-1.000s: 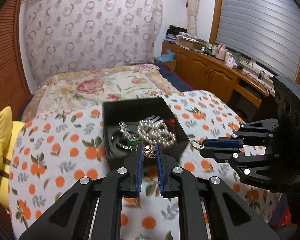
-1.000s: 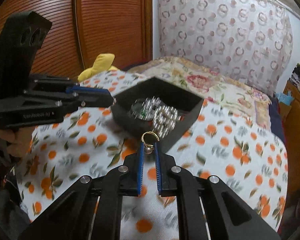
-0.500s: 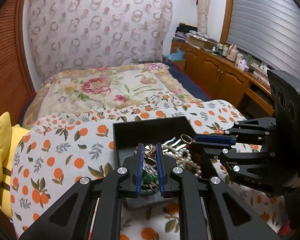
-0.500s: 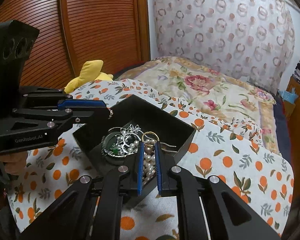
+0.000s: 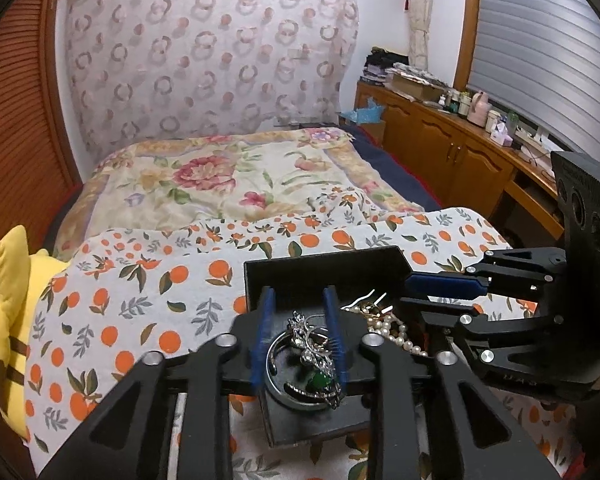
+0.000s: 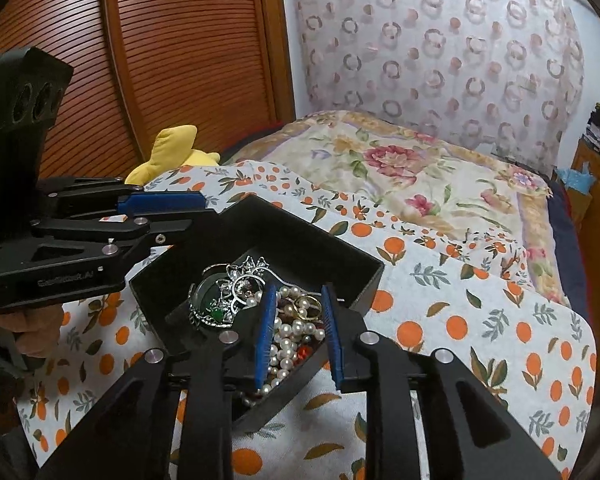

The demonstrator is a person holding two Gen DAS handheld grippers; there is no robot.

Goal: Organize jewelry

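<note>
Hovering over black box (image 6: 300,240) | both tongs (image 5: 298,308) (image 6: 298,308) spread, empty | pearls (image 6: 288,340) partly hidden

One black jewelry box (image 6: 364,276) sits near the lower centre of the frame on one orange-print cloth (image 6: 480,320), and two grippers hang over it: the left gripper (image 5: 298,300) and the right gripper (image 6: 296,300), each with two blue-padded fingers spread apart. Inside the box there is one silver filigree piece with one green stone (image 6: 216,314), one gold ring (image 6: 308,304) and one heap of pearl beads (image 6: 288,340) (too tangled to count strands). One yellow plush toy (image 6: 172,148) shows at upper left.
</note>
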